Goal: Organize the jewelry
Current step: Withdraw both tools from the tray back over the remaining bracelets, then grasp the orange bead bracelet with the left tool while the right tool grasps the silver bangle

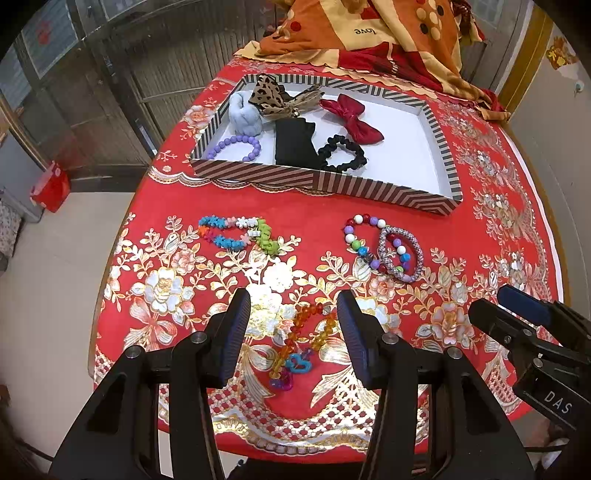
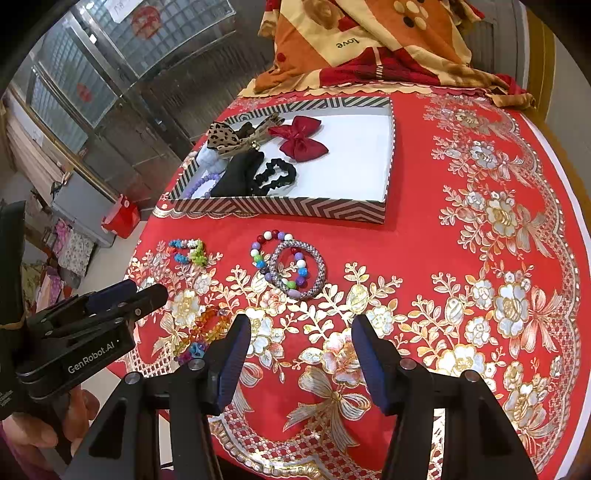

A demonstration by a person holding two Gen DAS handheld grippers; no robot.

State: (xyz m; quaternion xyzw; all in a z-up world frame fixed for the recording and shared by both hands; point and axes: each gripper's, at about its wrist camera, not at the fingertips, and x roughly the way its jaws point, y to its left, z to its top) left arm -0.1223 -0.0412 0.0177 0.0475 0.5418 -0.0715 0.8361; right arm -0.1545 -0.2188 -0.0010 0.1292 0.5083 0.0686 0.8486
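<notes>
My left gripper (image 1: 292, 297) stands open just above the red tablecloth, and an orange bead bracelet (image 1: 308, 330) with a blue heart charm lies between its fingers, untouched. My right gripper (image 2: 301, 319) is open over bare cloth with nothing in it. It sits to the right of the left gripper (image 2: 146, 290). Further out lie a flower-bead bracelet (image 1: 236, 232), a round-bead bracelet (image 1: 360, 236) and a grey woven bangle (image 1: 400, 254) overlapping it. The striped tray (image 1: 321, 181) behind them holds a purple bead bracelet (image 1: 236, 146), a black scrunchie (image 1: 341, 153), a red bow (image 1: 351, 118), a leopard bow and a blue scrunchie.
A folded orange blanket (image 1: 369, 33) lies at the far end of the table. The table's left edge drops to the floor, where a red bag (image 1: 51, 186) stands. The tray's right half (image 2: 354, 158) is bare white. A person's hand (image 2: 37, 432) holds the left gripper.
</notes>
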